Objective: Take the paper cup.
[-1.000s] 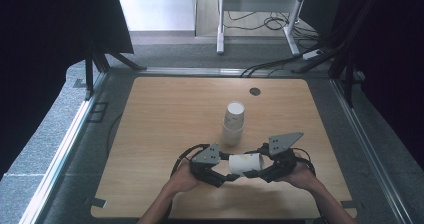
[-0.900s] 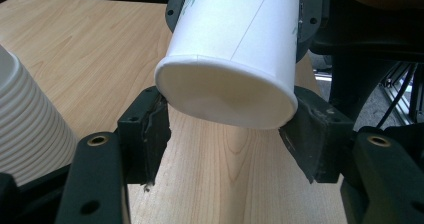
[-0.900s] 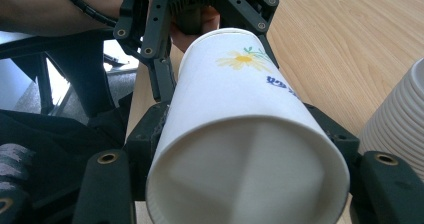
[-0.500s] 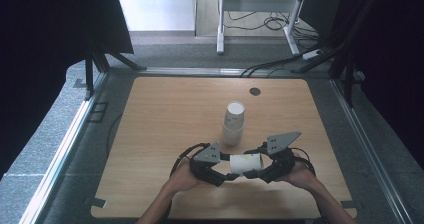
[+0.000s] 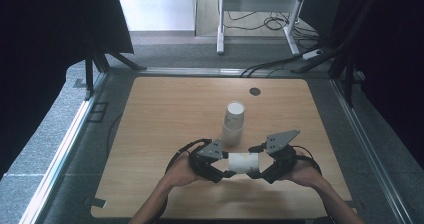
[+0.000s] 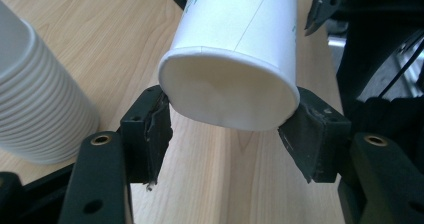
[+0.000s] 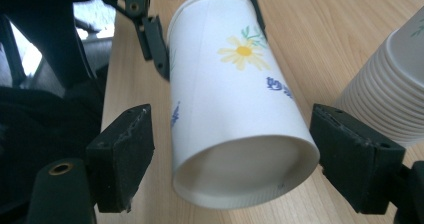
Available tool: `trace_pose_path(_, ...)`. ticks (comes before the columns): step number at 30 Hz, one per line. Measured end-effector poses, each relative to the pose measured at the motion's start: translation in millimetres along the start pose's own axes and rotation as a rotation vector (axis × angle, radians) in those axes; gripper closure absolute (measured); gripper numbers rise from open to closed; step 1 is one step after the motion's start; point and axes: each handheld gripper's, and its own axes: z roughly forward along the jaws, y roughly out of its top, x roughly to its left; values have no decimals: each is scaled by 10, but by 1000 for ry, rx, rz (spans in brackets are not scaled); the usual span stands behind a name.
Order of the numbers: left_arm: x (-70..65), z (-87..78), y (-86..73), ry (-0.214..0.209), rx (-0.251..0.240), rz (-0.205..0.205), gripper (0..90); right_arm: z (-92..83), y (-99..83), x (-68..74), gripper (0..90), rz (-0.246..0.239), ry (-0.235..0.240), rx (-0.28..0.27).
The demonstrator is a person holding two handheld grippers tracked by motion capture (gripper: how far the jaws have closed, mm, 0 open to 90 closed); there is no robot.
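A white paper cup [image 5: 242, 162] with a daisy print lies level between my two grippers, just above the table's front part. My left gripper [image 6: 232, 129] is shut on one end of the cup [image 6: 235, 44], with both pads pressed on its rim. My right gripper [image 7: 235, 164] has just been opening its jaws. The other end of the cup [image 7: 235, 99] sits between them, with a gap on each side. In the high view the left gripper [image 5: 227, 170] and the right gripper [image 5: 256, 171] face each other across the cup.
A tall stack of paper cups [image 5: 233, 121] stands upright just behind the grippers, mid-table. It is also close beside the jaws, as the stack [image 6: 40, 109] and the stack [image 7: 395, 99]. A small dark round hole [image 5: 255, 91] marks the table's far side.
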Motion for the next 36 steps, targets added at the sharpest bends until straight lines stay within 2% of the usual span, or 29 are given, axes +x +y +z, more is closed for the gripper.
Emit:
trace_pose_path(1, 0, 0, 0, 0, 0, 0, 379, 0, 0, 0, 186, 0, 0, 0)
trace_pose_path(2, 4, -7, 37, 11, 41, 17, 379, 13, 20, 1, 184, -11, -5, 26)
trace_pose_path(5, 7, -11, 75, 19, 82, 30, 379, 27, 42, 2, 184, -21, -11, 52)
trace_pose_path(6, 6, -11, 95, 25, 104, 38, 379, 47, 67, 1, 184, -34, -19, 86)
trace_pose_path(7, 2, -9, 114, 31, 123, 43, 379, 47, 67, 1, 184, -34, -19, 86)
trace_pose_path(8, -2, -5, 150, 35, 162, 57, 379, 74, 90, 3, 184, -46, -24, 119)
trace_pose_path(9, -2, -5, 150, 35, 162, 57, 379, 74, 90, 3, 184, -46, -24, 119)
trace_pose_path(10, -9, 3, 189, 44, 200, 72, 378, 106, 114, 4, 184, -54, -30, 151)
trace_pose_path(11, -9, 3, 189, 44, 200, 72, 378, 106, 114, 4, 184, -54, -30, 151)
trace_pose_path(12, -9, 5, 235, 50, 238, 95, 378, 142, 135, 9, 185, -58, -31, 181)
trace_pose_path(14, -13, 8, 259, 55, 255, 104, 378, 183, 149, 10, 185, -67, -35, 210)
trace_pose_path(17, -37, 18, 351, 73, 311, 133, 378, 245, 162, 14, 189, -75, -41, 245)
trace_pose_path(18, -37, 18, 351, 73, 311, 133, 377, 245, 162, 14, 189, -75, -41, 245)
trace_pose_path(20, -51, 32, 412, 83, 345, 163, 375, 297, 177, 16, 200, -89, -41, 274)
trace_pose_path(22, -59, 38, 429, 85, 357, 167, 375, 311, 181, 16, 203, -95, -39, 283)
trace_pose_path(26, -86, 87, 492, 98, 405, 205, 374, 370, 190, 23, 226, -109, -49, 319)
trace_pose_path(31, -109, 130, 522, 102, 433, 227, 372, 391, 187, 17, 286, -120, -54, 333)
trace_pose_path(36, -108, 153, 523, 99, 431, 229, 370, 388, 182, 20, 361, -122, -45, 331)
